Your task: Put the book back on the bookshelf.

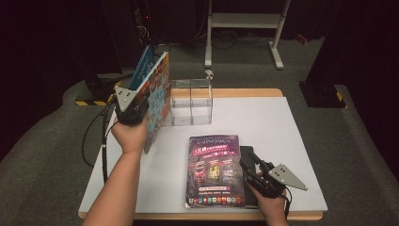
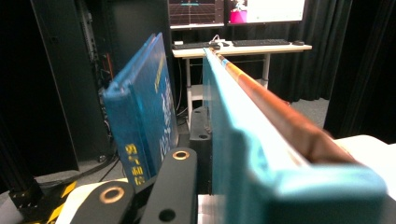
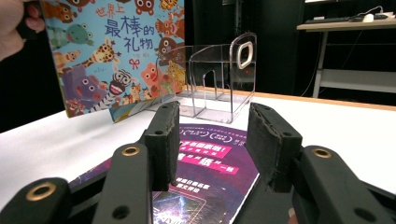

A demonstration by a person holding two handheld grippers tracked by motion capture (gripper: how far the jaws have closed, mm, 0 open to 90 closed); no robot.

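Dim room all round, the white table [image 1: 263,127] catching soft overhead light with faint shadows, glare on the clear plastic rack [image 3: 219,79] beyond the jaws, and the teal book edge [image 2: 289,186] beside the jaw blurring badly up close.

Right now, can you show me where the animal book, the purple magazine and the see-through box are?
animal book [image 3: 116,60], right gripper view, on its front cover.
purple magazine [image 1: 215,172], high view, on the middle of its cover.
see-through box [image 1: 192,101], high view, on its clear front wall.
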